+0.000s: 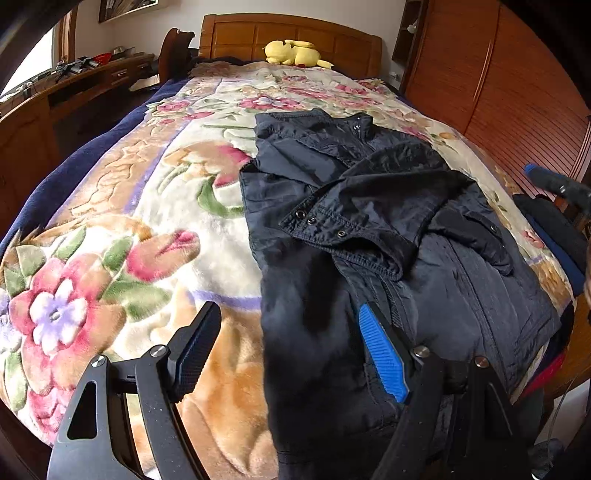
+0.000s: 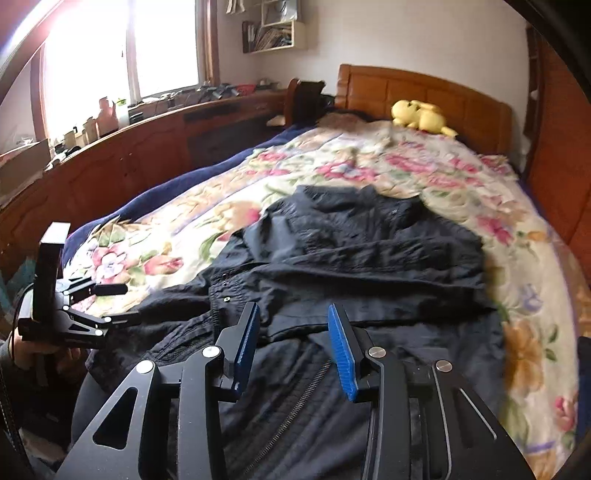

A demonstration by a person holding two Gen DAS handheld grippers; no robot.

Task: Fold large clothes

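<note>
A dark padded jacket (image 1: 369, 221) lies front up on the floral blanket (image 1: 147, 206), collar toward the headboard, with both sleeves folded across its chest. My left gripper (image 1: 288, 308) hovers open over the jacket's lower left edge, one finger over the blanket and the blue pad (image 1: 380, 354) over the fabric. In the right wrist view my right gripper (image 2: 293, 308) stands open low over the jacket (image 2: 369, 258) near its zip, nothing between the pads. The left gripper (image 2: 123, 302) shows there at the left, held by a hand (image 2: 29, 354). One right finger (image 1: 546, 179) pokes in at the right edge.
A yellow plush toy (image 1: 291, 51) rests by the wooden headboard (image 1: 295, 33). A long wooden desk (image 2: 147, 140) with clutter runs along the bed's left side under a window. Wooden wardrobe doors (image 1: 498, 92) close off the right side.
</note>
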